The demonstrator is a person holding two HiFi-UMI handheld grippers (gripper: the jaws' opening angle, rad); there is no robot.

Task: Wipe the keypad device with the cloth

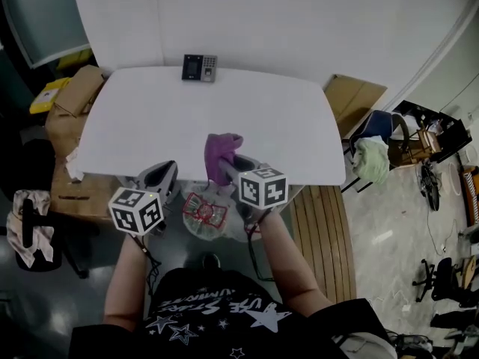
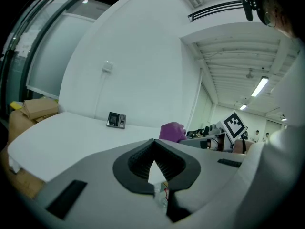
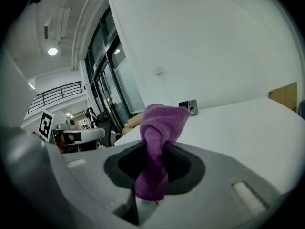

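The keypad device [image 1: 199, 68] is a small dark box with a keypad. It stands at the far edge of the white table [image 1: 150, 126], against the wall, and also shows as the keypad device [image 2: 116, 120] and the keypad device [image 3: 189, 106] far ahead of both grippers. My right gripper [image 1: 230, 164] is shut on a purple cloth [image 1: 219, 153] at the table's near edge. The cloth [image 3: 155, 147] bunches up above the jaws. My left gripper [image 1: 166, 175] is shut and holds nothing, just left of the right one.
Cardboard boxes [image 1: 72, 99] stand left of the table, and another box [image 1: 352, 99] leans at its right. A chair with a green cloth [image 1: 373, 158] is further right. A clear bag with red print [image 1: 206, 212] lies below the near table edge.
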